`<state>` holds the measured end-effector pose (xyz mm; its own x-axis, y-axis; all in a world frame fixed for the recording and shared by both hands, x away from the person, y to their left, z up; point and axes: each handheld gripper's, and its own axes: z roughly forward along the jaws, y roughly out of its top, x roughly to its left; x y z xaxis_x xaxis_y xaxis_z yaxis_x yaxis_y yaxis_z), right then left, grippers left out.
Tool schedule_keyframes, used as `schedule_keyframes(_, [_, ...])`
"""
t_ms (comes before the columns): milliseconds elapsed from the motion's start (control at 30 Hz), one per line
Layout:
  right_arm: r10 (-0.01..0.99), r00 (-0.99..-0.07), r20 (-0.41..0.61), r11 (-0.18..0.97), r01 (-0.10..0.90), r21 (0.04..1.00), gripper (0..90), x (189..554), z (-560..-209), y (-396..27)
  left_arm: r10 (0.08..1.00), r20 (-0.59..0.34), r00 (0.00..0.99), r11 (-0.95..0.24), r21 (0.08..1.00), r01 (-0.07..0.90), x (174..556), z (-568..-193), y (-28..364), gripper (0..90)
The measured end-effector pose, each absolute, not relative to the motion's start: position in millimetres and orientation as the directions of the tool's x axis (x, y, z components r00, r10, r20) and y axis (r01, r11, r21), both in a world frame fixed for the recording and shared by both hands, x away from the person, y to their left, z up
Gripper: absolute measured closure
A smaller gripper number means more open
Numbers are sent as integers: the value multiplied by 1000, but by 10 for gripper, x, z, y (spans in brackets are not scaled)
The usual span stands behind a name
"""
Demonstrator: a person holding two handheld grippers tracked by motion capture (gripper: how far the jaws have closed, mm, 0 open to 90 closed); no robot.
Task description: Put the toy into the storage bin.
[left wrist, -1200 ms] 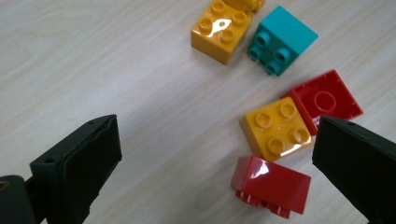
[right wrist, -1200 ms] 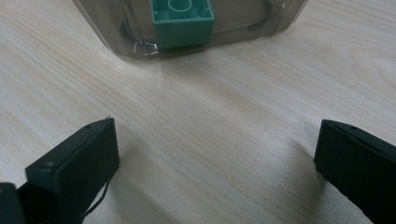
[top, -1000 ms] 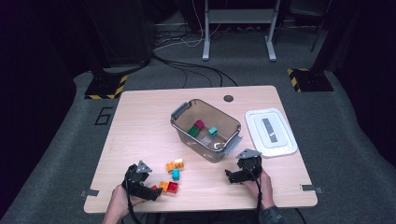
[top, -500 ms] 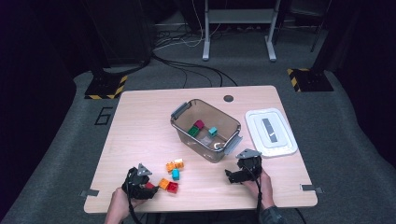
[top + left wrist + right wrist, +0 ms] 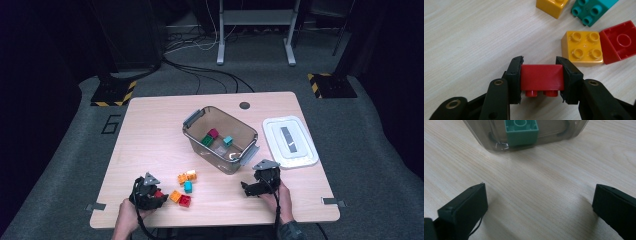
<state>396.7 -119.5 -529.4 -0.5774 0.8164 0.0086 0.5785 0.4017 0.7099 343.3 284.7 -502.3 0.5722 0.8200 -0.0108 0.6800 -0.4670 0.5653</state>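
My left gripper (image 5: 541,65) is shut on a small red brick (image 5: 541,77); its jaws have just been closing and both pads now press the brick's sides, studs toward the camera. In the high view that left gripper (image 5: 157,195) sits at the table's front left, low over the wood. Beside it lie a yellow brick (image 5: 582,48), an upturned red brick (image 5: 620,41), a teal brick (image 5: 592,10) and another yellow one (image 5: 551,6). My right gripper (image 5: 539,202) stands open over bare wood, near the bin's front, and appears at the front right (image 5: 246,188).
A clear grey bin (image 5: 220,164) stands mid-table with a green (image 5: 207,140), a dark red (image 5: 213,133) and a teal brick (image 5: 228,141) inside. Its white lid (image 5: 290,142) lies to the right. A green brick (image 5: 521,131) shows through the bin wall.
The left gripper's jaws have closed onto the red brick. The loose bricks and the right gripper have not moved.
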Motion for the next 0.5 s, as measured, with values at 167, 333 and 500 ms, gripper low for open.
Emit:
schedule_keyframes(167, [813,-582,3,408,574,710,0,3969,-5296,-1201,821,-10,570,-461,579,673,3493,-4963,2812,582])
schedule_keyframes(333, [816,-577,8,402,578,710,0,3967,-5294,-1195,815,-1,580,-469,586,661,3560,-4890,2775,582])
schedule_keyframes(500, [811,-585,0,412,571,710,0,3971,-5296,-1204,811,7,585,-474,595,650,3612,-4823,2737,582])
